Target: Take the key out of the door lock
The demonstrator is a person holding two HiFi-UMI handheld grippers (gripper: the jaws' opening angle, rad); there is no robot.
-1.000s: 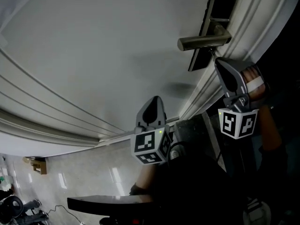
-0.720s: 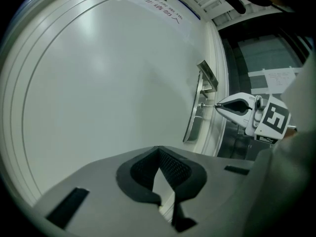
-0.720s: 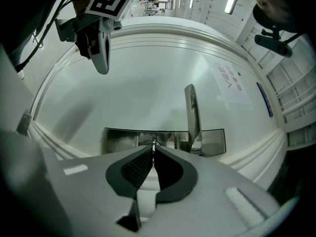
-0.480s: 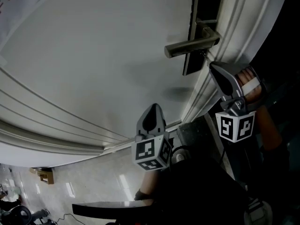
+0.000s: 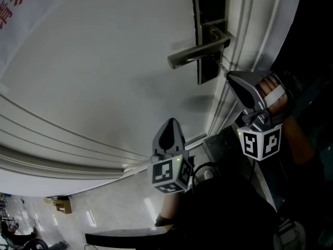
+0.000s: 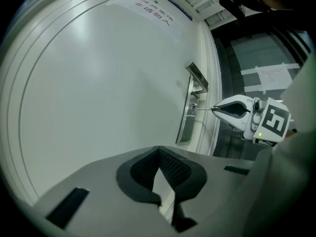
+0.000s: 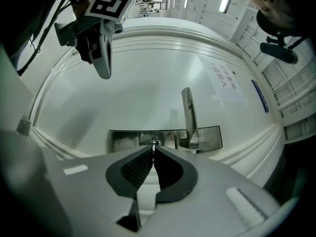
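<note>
A thin metal key (image 5: 220,65) sticks out of the dark lock plate (image 5: 208,33) on the white door, just below the lever handle (image 5: 193,55). My right gripper (image 5: 229,77) is shut on the key's outer end. In the right gripper view the key (image 7: 154,143) shows as a thin edge pinched at the tips of my right gripper (image 7: 153,151), in front of the lock plate (image 7: 128,140). The left gripper view shows the key (image 6: 203,109) bridging the plate and the right gripper. My left gripper (image 5: 169,125) hangs lower, away from the lock, shut on nothing.
The white door panel (image 5: 99,72) fills most of the view, and its moulded frame (image 5: 244,30) runs along the right. A dark glass opening (image 6: 261,73) lies beyond the frame. A glossy floor (image 5: 119,212) is below, with a small box (image 5: 63,204).
The handle and lock plate have slid left and up in the head view. My right gripper stays on the key, with a little more shaft showing. The left gripper has hardly moved.
</note>
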